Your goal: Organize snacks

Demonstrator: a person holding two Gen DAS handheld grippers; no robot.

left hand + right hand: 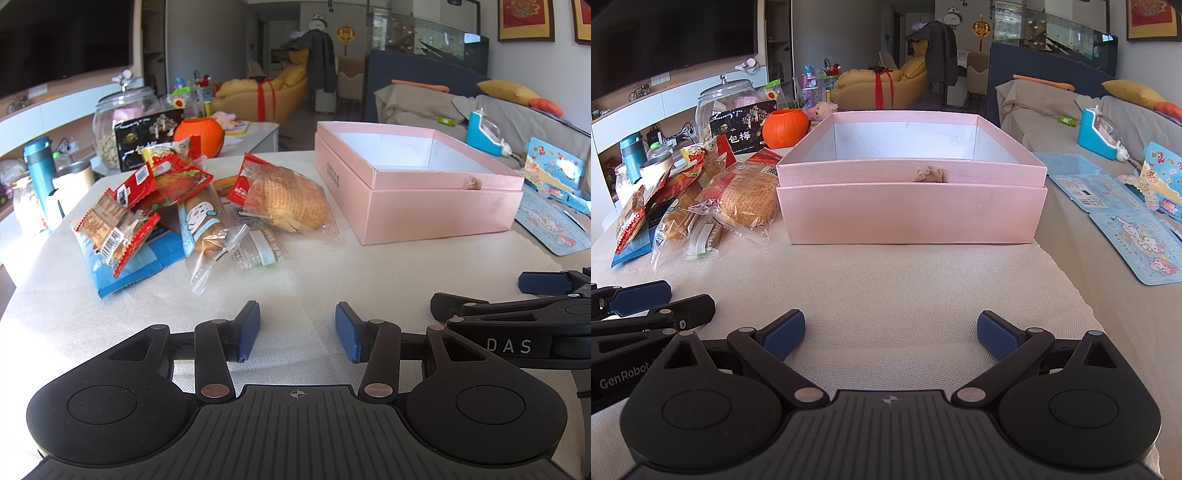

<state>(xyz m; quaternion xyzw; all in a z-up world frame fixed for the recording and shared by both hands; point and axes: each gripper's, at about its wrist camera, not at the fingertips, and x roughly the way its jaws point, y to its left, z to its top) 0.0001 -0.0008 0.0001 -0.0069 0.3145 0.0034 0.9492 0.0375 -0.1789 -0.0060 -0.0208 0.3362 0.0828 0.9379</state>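
A heap of wrapped snacks [192,210] lies on the beige cloth, left of an open pink box [417,184] whose inside is bare. A bread roll in clear wrap [291,199] lies nearest the box. My left gripper [297,330] rests low over the cloth in front of the heap, open, nothing between its blue pads. In the right wrist view the pink box [912,206] stands straight ahead, with the snacks [701,206] to its left. My right gripper [891,336] is open and empty, short of the box. Each gripper shows at the edge of the other's view.
Behind the snacks stand a glass jar [122,122], an orange pumpkin pot [201,134], a black bag [147,136] and a teal flask [38,166]. Blue sticker sheets [1126,221] lie right of the box. A sofa [461,107] runs behind.
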